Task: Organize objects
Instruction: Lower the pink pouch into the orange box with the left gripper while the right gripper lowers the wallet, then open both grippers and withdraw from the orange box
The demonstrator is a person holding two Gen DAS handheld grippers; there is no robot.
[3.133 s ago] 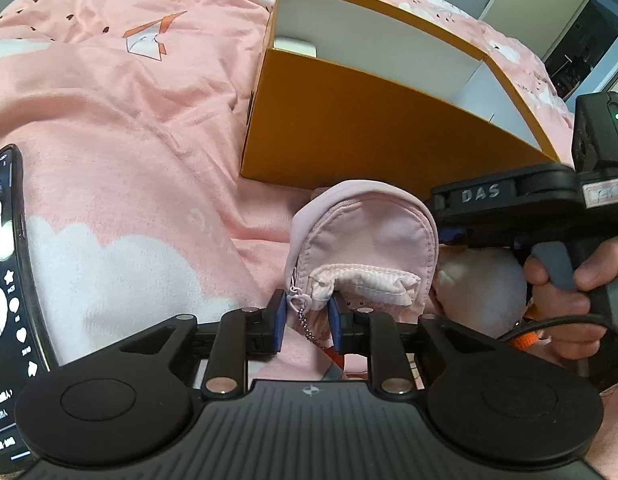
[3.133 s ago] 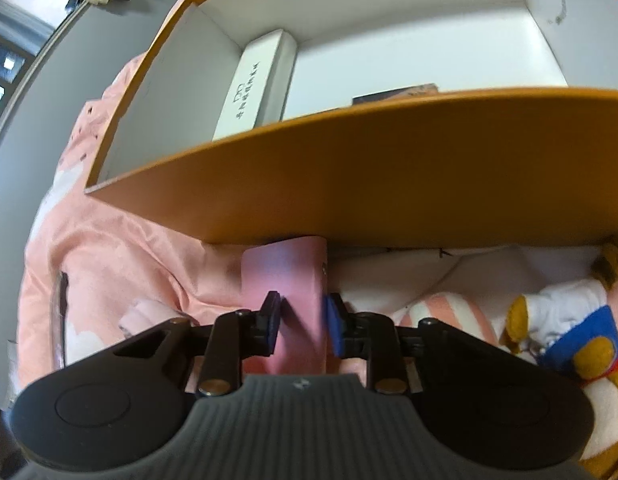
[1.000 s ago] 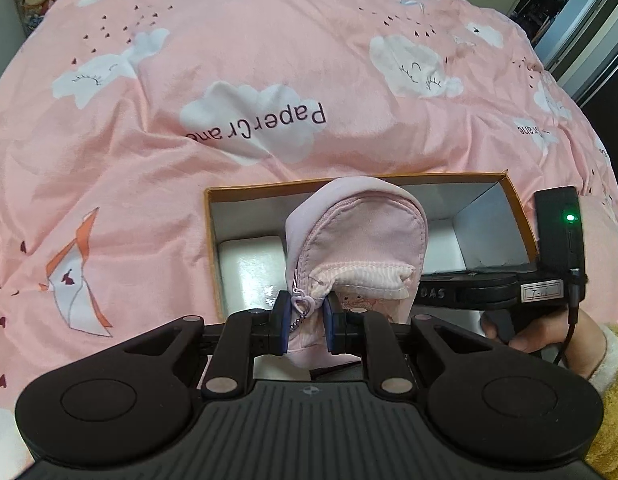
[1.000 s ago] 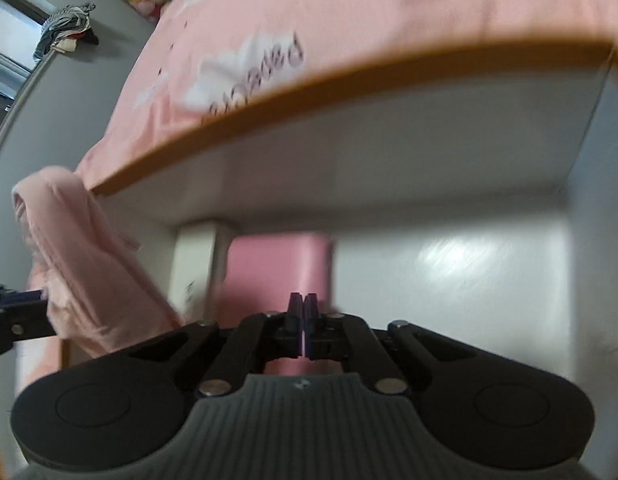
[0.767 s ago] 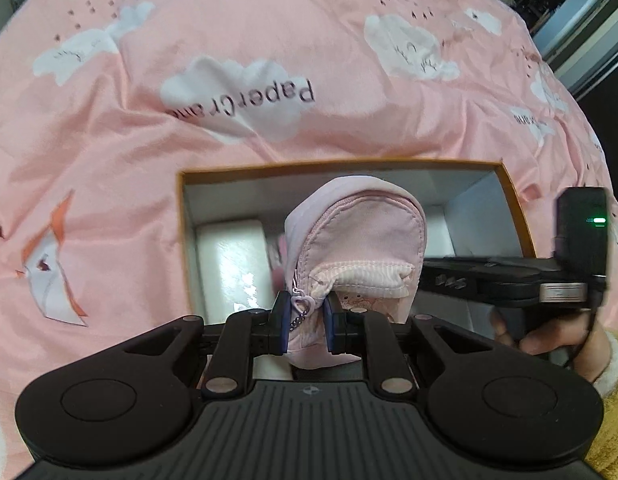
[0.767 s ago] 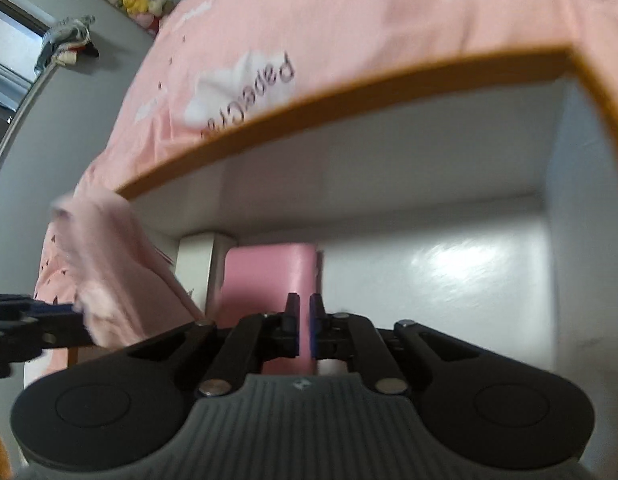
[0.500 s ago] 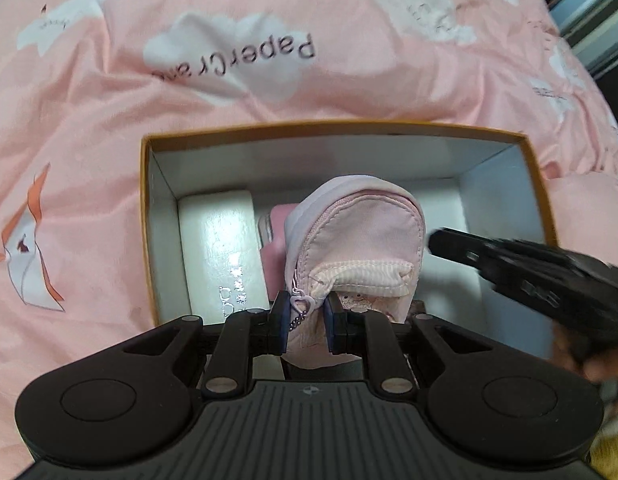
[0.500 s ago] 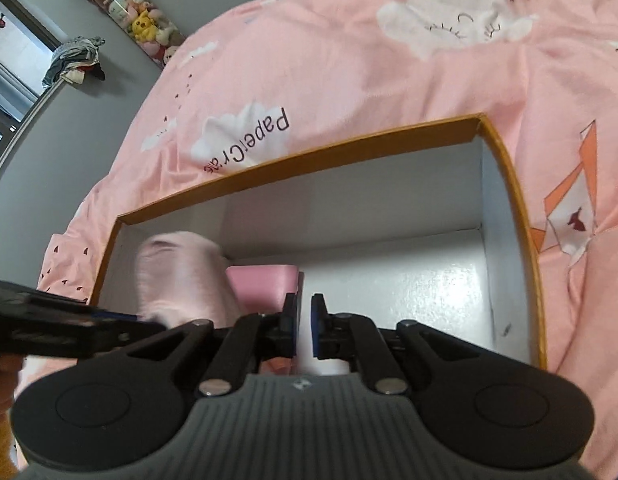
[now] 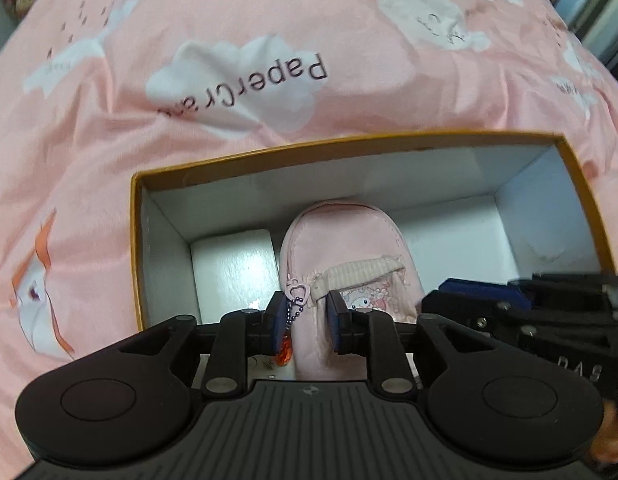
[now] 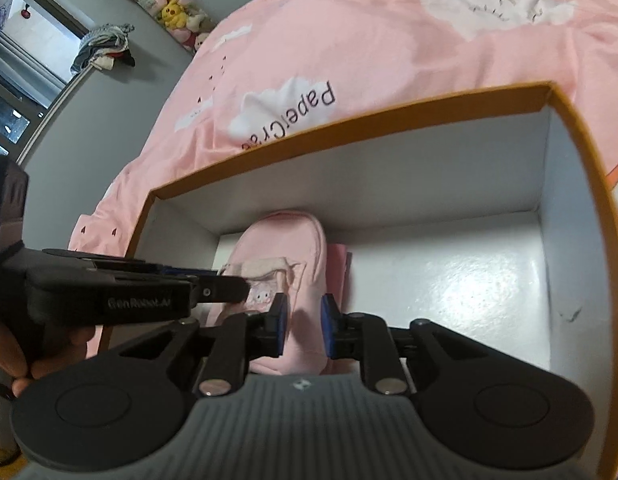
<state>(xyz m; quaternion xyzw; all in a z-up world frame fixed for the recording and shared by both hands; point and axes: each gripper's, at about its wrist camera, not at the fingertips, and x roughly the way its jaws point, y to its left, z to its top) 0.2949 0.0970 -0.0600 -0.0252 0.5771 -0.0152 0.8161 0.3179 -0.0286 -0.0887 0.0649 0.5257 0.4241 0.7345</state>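
In the left wrist view, the left tool (image 9: 303, 322) had its fingers spread, with a small pink pouch (image 9: 349, 276) lying between and beyond them; whether the pads touched its fabric could not be told. The pouch lay inside an orange cardboard box (image 9: 349, 145) with a white interior, just beside a white carton (image 9: 233, 268) against the box's left wall. A heart-shaped zipper charm (image 9: 297, 293) on a bead chain hung at the pouch's near left corner. The right tool (image 9: 481, 292) reached in from the right edge. The box sat on a pink bedspread (image 9: 249, 80) printed with clouds. In the right wrist view, the right tool (image 10: 303, 326) was also spread, its fingers either side of the pouch's (image 10: 281, 256) near end, contact unclear. A pink flat item (image 10: 339, 272) lay just right of the pouch, touching it. The left tool (image 10: 229, 286) came in from the left, its tip at the pouch's printed pocket, over the box's (image 10: 349, 122) floor.
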